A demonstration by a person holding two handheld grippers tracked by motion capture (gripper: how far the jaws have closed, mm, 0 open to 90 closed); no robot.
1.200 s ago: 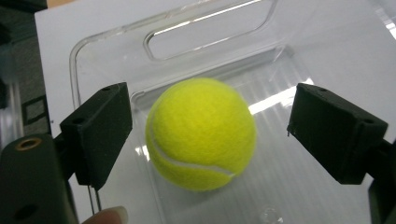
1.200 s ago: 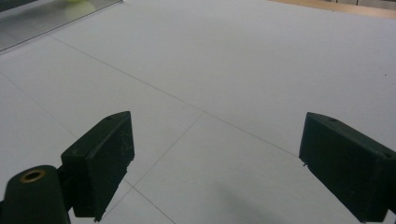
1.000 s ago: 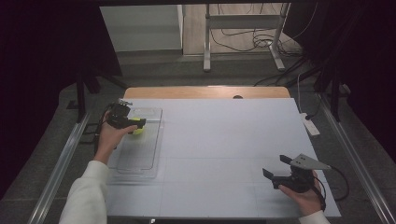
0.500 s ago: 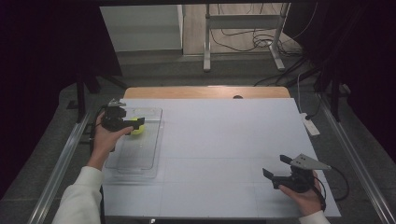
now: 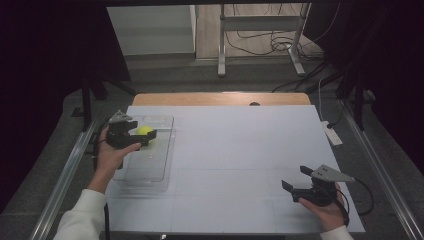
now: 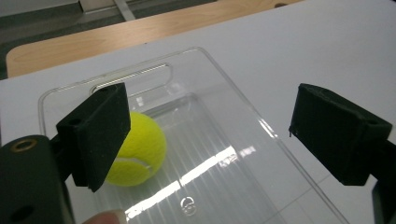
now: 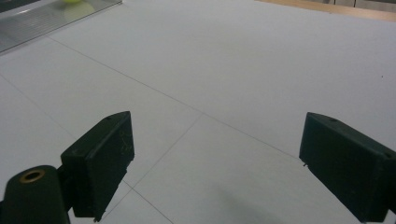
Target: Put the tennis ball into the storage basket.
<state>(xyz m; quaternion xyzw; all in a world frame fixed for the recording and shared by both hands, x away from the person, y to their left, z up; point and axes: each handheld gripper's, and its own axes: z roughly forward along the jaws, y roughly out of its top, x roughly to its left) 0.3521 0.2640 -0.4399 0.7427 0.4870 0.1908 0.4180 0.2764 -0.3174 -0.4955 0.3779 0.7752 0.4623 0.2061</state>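
My left gripper (image 5: 145, 135) is over the far end of the clear plastic tray (image 5: 150, 172) at the left side of the table, jaws spread wide w/ nothing pinched. In the left gripper view the tennis ball (image 6: 135, 149) sits on the tray floor near the handle-slot end, partly behind my left-hand pad (image 6: 95, 133). Pad looks just beside the ball, maybe brushing it, can't tell from this angle tbh. The other pad is well apart from it, out past the tray rim (image 6: 261, 123).

My right gripper (image 5: 300, 182) is near the front right corner of the white table top (image 5: 240, 150), well apart from the tray. Jaws spread there too, nothing btwn them, just bare table w/ thin seam lines in the right gripper view. Tray edge (image 7: 51, 18) shows at that view's top left, w/ a yellow blur that's prob the ball.
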